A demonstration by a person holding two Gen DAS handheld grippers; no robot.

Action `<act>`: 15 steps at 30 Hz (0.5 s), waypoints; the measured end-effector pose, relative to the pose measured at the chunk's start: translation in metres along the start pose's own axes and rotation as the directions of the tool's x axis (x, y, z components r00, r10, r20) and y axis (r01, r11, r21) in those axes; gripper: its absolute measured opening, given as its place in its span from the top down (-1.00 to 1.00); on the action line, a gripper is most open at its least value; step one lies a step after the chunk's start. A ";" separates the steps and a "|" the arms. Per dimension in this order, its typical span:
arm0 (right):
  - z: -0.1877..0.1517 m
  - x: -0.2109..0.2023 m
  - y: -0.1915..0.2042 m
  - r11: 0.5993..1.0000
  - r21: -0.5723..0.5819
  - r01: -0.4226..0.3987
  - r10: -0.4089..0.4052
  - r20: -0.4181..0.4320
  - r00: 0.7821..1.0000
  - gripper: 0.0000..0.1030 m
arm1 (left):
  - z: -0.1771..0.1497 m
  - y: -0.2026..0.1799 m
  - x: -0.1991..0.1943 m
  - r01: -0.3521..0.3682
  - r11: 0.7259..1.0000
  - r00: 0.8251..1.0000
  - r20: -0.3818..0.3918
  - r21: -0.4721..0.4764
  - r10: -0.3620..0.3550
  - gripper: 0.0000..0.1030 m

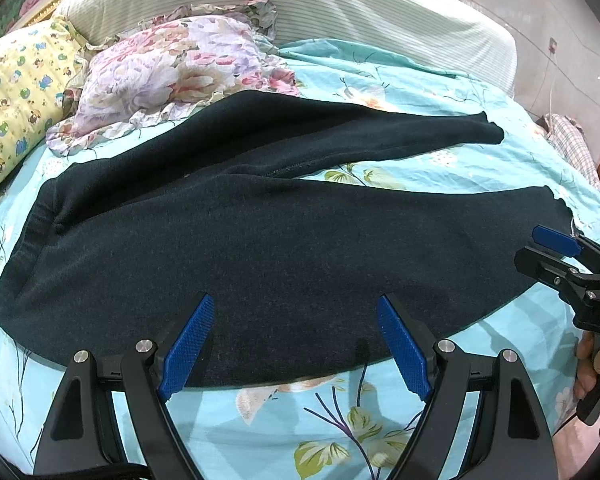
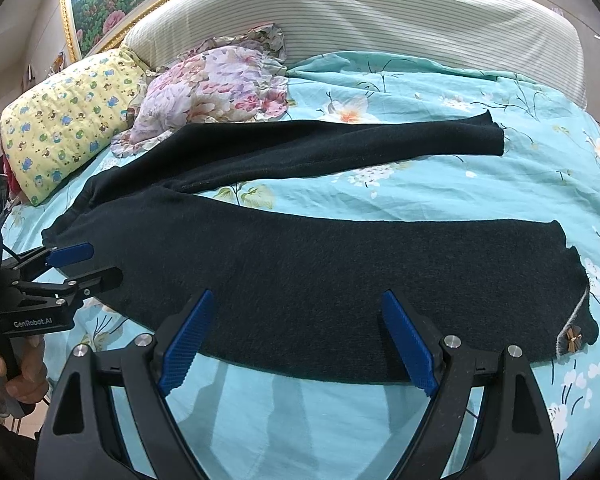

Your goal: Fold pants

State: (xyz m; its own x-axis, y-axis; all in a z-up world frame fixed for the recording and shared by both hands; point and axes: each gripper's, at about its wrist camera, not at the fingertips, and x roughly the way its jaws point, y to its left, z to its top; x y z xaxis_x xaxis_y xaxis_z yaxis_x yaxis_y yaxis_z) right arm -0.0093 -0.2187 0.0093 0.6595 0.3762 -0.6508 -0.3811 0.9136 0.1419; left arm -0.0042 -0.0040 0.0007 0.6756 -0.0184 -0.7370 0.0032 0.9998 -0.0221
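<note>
A pair of dark pants [image 1: 260, 248] lies spread flat on a bed covered by a turquoise floral sheet [image 1: 440, 168]. Everything here is placed relative to the pants. Their waistband sits at the left end, and the two legs run to the right, splitting apart so a wedge of sheet shows between them. The far leg ends in a plain cuff [image 2: 496, 136]. The near leg ends in a cuff with a pale strip and a small bow-like ornament [image 2: 574, 336] at its near corner.

Beyond the pants, touching the far edge near the waistband, lies a crumpled floral cloth [image 1: 172, 76]. Left of that cloth rests a yellow pillow [image 2: 64, 128] with small cartoon prints. Behind everything stands a striped, padded headboard [image 2: 340, 12], and a gold-framed flower painting [image 2: 96, 4] hangs above the pillow.

The left gripper [image 1: 296, 340] hangs over the near edge of the pants, by the waistband end, its blue pads spread wide and released, with nothing between them. The right gripper [image 2: 298, 340] hangs over the near edge of the near leg, closer to the cuff, also spread wide and grasping nothing. A person's hand [image 2: 12, 368] holds the handle of the left gripper, seen at the left in the right wrist view.
</note>
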 end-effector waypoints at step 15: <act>0.000 -0.001 0.000 1.000 0.003 -0.001 0.001 0.002 1.000 -0.67 | -0.001 0.001 0.002 0.010 1.000 1.000 -0.006 -0.003 -0.010 -0.64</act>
State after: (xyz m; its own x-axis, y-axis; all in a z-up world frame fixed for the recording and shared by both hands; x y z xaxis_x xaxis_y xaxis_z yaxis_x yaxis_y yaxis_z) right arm -0.0100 -0.2192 0.0096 0.6602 0.3775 -0.6493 -0.3800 0.9136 0.1448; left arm -0.0036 -0.0026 -0.0012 0.6711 -0.0284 -0.7408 0.0074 0.9995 -0.0316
